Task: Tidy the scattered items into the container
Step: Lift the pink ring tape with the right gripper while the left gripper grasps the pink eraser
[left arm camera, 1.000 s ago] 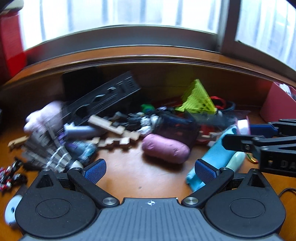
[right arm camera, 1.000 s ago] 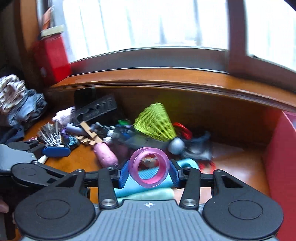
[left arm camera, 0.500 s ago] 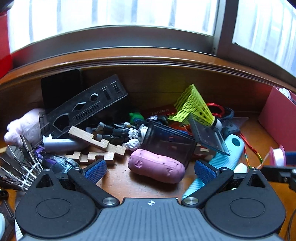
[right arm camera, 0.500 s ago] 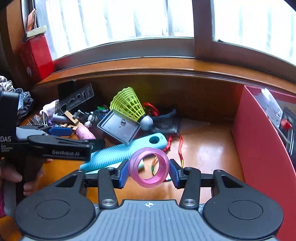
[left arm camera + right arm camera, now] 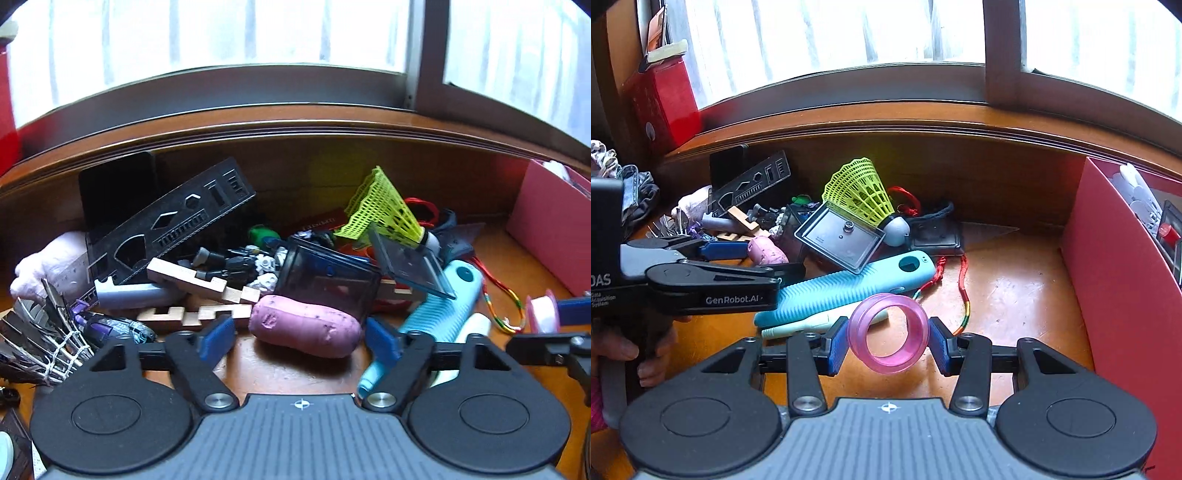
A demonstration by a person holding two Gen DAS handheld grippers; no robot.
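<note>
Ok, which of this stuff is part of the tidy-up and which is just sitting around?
Part of the job:
- pink ring, held in the right gripper
- pink lump, between the closing fingers of the left gripper
- teal handle
- yellow shuttlecock
- red container

Just lying about:
- red box on the sill
- bundled cloth

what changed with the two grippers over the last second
The left gripper has narrowed and its jaws are closing around the pink putty lump, not yet clearly pressing it. The right gripper has swung right, away from the pile toward the red container. It still clamps the pink ring; the pile looks unmoved.
</note>
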